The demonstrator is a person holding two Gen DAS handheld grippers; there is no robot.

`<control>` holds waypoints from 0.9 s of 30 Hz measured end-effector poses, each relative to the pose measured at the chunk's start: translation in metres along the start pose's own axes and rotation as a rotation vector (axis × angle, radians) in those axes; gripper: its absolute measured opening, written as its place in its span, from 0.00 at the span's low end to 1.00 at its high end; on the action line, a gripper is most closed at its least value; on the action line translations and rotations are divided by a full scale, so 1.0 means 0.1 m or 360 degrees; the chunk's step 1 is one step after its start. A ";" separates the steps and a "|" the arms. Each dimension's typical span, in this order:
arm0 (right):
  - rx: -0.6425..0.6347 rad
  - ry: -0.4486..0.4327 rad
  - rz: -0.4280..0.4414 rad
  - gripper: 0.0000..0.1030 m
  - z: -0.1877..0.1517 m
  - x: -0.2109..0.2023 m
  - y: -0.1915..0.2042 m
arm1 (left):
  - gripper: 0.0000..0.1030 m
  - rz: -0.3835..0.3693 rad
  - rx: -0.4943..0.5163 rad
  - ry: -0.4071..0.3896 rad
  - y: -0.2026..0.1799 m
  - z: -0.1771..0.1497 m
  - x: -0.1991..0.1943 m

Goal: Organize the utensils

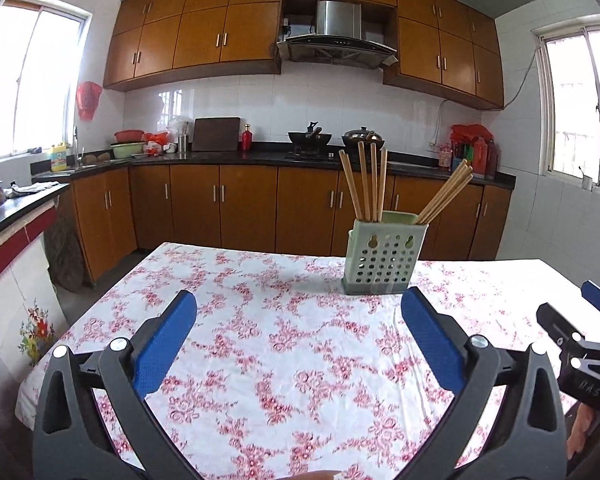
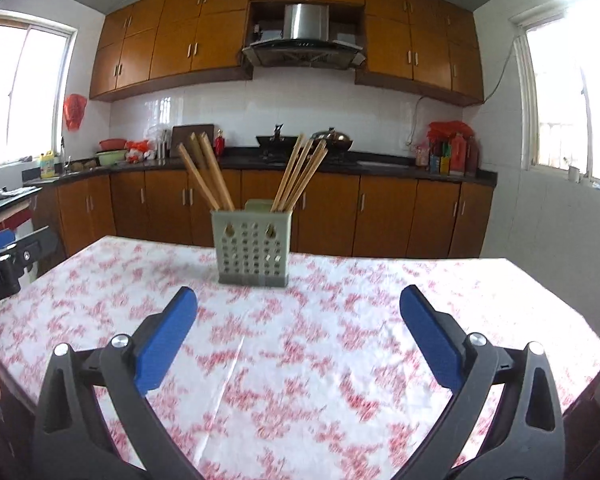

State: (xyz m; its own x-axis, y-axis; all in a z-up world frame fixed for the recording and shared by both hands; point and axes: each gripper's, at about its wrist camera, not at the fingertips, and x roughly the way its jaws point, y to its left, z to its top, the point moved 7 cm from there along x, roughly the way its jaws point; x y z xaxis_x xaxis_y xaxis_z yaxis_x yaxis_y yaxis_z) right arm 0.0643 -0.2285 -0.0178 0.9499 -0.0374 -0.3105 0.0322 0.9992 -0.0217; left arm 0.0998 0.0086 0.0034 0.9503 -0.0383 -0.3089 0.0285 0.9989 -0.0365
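1. Pale green plastic forms the utensil holder [image 1: 384, 256], a perforated box standing upright on the table [image 1: 260, 360], toward its far edge.
2. Wooden chopsticks [image 1: 366, 182] stand in the holder in two bunches: one bunch rises nearly straight from the left compartment, and the other bunch [image 1: 446, 194] leans out toward 2 o'clock from the right compartment.
3. White cloth printed with pink flowers covers the table.
4. From the left gripper [image 1: 298, 308], the holder sits at about 1 o'clock, a little beyond the blue fingertip pads [image 1: 164, 344]. Its jaws stand wide apart with nothing between them.
5. From the right gripper [image 2: 298, 304], the holder [image 2: 254, 246] sits at about 11 o'clock, the chopsticks [image 2: 206, 174] fanning out to either side. Its jaws are also spread wide and hold nothing; this view is slightly blurred.
6. Each gripper shows at the edge of the other's view, the two side by side above the near part of the table.
7. Behind the table runs a dark kitchen counter [image 1: 260, 156] with brown cabinets [image 1: 196, 208] below and above, and a steel range hood [image 1: 336, 36] at 12 o'clock.
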 end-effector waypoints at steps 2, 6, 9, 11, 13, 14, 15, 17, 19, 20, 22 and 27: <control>0.0024 0.0029 0.0039 0.96 -0.10 -0.01 0.03 | 0.98 0.0033 0.0023 -0.0023 -0.02 -0.07 -0.05; 0.0018 0.0025 0.0031 0.96 -0.23 -0.05 0.06 | 0.98 0.0063 0.0059 -0.0035 -0.02 -0.21 -0.09; 0.0028 0.0030 0.0025 0.96 -0.24 -0.04 0.05 | 0.98 0.0048 0.0068 0.0001 -0.04 -0.34 -0.08; 0.0029 0.0031 0.0018 0.96 -0.27 -0.05 0.05 | 0.98 0.0043 0.0071 0.0019 -0.05 -0.40 -0.07; 0.0032 0.0038 0.0019 0.96 -0.27 -0.06 0.04 | 0.98 0.0037 0.0069 0.0024 -0.05 -0.44 -0.07; 0.0034 0.0041 0.0019 0.96 -0.27 -0.05 0.04 | 0.98 0.0036 0.0070 0.0021 -0.05 -0.44 -0.08; 0.0033 0.0046 0.0021 0.96 -0.28 -0.05 0.04 | 0.98 0.0037 0.0071 0.0016 -0.06 -0.44 -0.08; 0.0034 0.0052 0.0022 0.96 -0.29 -0.04 0.04 | 0.98 0.0039 0.0072 0.0009 -0.06 -0.45 -0.10; 0.0039 0.0055 0.0026 0.96 -0.30 -0.05 0.04 | 0.98 0.0042 0.0072 0.0007 -0.06 -0.46 -0.10; 0.0040 0.0056 0.0026 0.96 -0.30 -0.05 0.03 | 0.98 0.0041 0.0071 0.0008 -0.06 -0.46 -0.10; 0.0038 0.0057 0.0028 0.96 -0.30 -0.04 0.03 | 0.98 0.0042 0.0068 0.0011 -0.06 -0.46 -0.10; 0.0038 0.0061 0.0025 0.96 -0.34 -0.05 0.02 | 0.98 0.0039 0.0062 0.0023 -0.07 -0.50 -0.10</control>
State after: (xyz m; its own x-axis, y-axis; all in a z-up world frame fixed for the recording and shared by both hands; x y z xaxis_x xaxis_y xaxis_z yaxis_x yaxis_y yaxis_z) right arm 0.0493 -0.2262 -0.0482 0.9376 -0.0214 -0.3469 0.0251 0.9997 0.0064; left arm 0.0748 0.0007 -0.0403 0.9464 -0.0139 -0.3227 0.0174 0.9998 0.0081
